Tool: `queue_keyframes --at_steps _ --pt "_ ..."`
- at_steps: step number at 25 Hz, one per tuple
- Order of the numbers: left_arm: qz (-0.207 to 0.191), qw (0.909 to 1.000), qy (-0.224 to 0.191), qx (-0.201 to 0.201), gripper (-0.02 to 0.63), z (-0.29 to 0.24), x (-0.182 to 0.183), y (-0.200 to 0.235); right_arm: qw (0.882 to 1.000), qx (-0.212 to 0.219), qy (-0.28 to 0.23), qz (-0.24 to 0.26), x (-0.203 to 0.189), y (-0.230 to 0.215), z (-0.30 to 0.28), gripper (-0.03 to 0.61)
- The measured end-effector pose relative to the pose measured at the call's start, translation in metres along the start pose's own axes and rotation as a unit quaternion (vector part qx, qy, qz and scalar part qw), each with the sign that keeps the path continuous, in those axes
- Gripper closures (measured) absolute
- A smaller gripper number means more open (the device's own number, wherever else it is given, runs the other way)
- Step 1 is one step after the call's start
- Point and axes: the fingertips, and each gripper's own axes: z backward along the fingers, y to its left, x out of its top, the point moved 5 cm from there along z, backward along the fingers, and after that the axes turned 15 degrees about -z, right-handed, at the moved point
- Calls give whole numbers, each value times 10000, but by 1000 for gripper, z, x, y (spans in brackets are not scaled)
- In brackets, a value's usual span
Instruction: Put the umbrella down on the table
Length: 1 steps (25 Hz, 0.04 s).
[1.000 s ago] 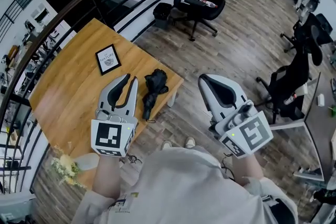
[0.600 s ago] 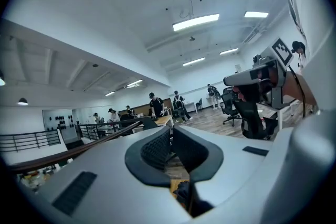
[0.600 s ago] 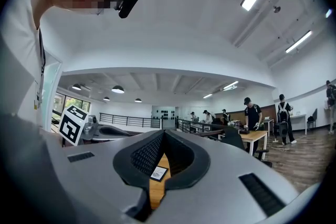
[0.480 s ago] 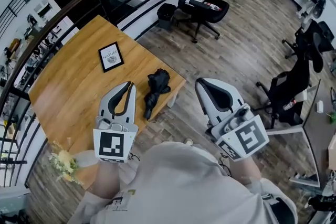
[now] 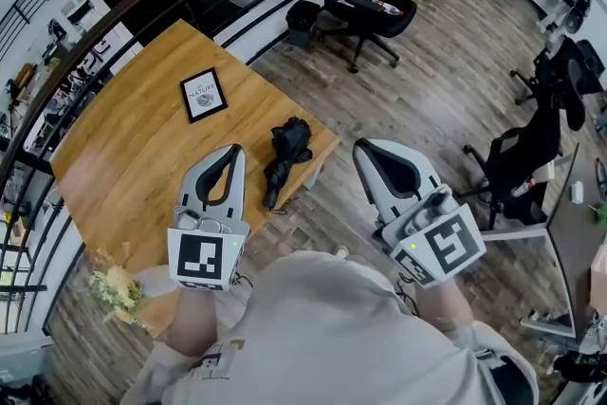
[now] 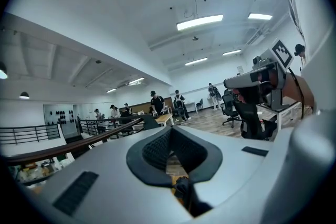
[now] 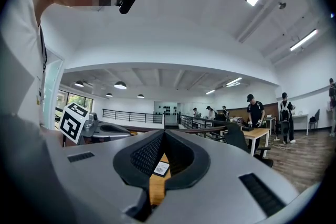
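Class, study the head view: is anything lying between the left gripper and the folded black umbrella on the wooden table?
Nothing visible. Only bare wood of the table separates the left gripper from the umbrella, which lies by the table's edge. The framed picture sits farther back, off that line.

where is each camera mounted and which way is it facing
Head view: on the head, steeply down at table, umbrella, left tongs, right tongs, own torso.
Left gripper view: on the left tongs, facing level along its shut jaws; right tongs at right.
Right gripper view: on the right tongs, facing level; left tongs at left.
Shared: head and right gripper views both show the framed picture.
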Motion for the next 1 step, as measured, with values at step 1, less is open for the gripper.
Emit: queue_keyframes --at_steps 1 --pt "11 10000 -3 2 597 1 0 1 10000 -2 2 0 0 1 0 551"
